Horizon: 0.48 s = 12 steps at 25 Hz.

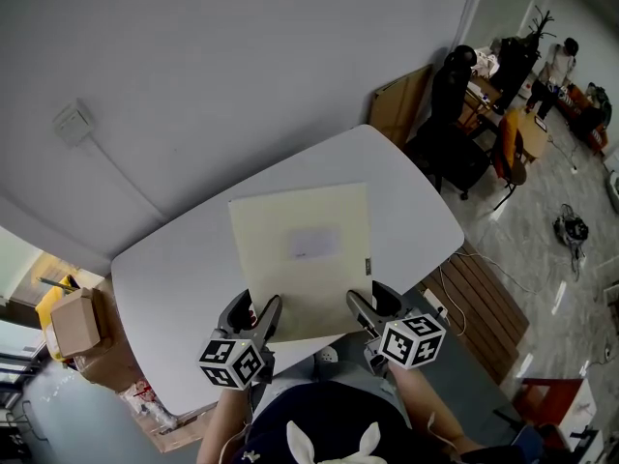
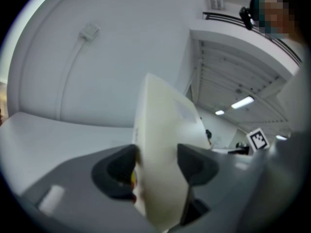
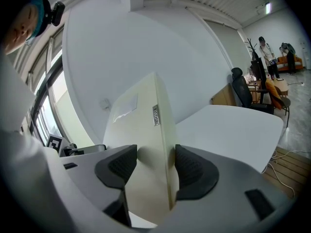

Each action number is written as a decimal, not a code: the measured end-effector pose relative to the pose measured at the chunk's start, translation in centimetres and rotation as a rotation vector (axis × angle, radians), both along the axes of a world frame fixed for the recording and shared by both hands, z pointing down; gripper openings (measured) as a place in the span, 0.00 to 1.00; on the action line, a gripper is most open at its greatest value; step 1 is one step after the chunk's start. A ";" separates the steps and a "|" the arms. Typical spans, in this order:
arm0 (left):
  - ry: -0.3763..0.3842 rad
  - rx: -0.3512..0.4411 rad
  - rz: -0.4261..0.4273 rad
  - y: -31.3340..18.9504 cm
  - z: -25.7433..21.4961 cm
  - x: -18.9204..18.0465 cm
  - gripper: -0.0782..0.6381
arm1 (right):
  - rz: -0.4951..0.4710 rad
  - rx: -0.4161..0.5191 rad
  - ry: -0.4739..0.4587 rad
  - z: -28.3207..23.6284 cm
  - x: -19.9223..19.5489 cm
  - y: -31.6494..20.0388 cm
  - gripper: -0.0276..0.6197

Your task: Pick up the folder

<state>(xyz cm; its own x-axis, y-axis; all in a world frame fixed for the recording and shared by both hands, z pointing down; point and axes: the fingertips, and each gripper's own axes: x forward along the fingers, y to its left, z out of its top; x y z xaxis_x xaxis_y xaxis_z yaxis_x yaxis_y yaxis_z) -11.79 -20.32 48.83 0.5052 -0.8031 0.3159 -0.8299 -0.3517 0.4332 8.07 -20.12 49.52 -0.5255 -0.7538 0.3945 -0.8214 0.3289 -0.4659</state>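
White and round-cornered, the table (image 1: 174,278) is standing against a pale wall (image 1: 242,66) that is carrying a socket (image 1: 73,122) with a cable running down from it. A cream folder (image 1: 300,259) is hanging over the tabletop, its cover facing up and its near edge reaching past the table's near edge. Whether its far edge is touching the table, I cannot tell.

The left gripper (image 1: 259,309) is clamping the folder's near left corner. Its dark pads (image 2: 121,166) are pressing one on each face, and the jaws are standing rather wide with the thick folder filling the gap. The right gripper (image 1: 370,300) is gripping the near right corner in the same way, close beside the narrow side that is bearing a small label (image 3: 156,115). A black office chair (image 1: 455,114) is standing beyond the table's far right corner.
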 end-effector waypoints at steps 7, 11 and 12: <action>0.010 0.007 -0.010 0.0 -0.3 -0.3 0.48 | -0.001 0.000 0.002 -0.2 -0.2 0.0 0.42; 0.010 0.001 -0.010 -0.1 -0.2 -0.5 0.48 | 0.003 -0.009 0.003 -0.1 -0.4 0.0 0.42; 0.011 0.000 -0.009 -0.1 -0.2 -0.5 0.48 | 0.005 -0.011 0.004 0.0 -0.4 0.0 0.42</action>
<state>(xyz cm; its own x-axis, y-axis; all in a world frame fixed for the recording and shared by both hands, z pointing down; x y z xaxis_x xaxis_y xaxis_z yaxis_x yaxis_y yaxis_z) -12.26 -20.46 48.61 0.5010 -0.8078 0.3106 -0.8285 -0.3439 0.4420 7.70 -20.14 49.47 -0.5206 -0.7519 0.4045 -0.8247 0.3202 -0.4663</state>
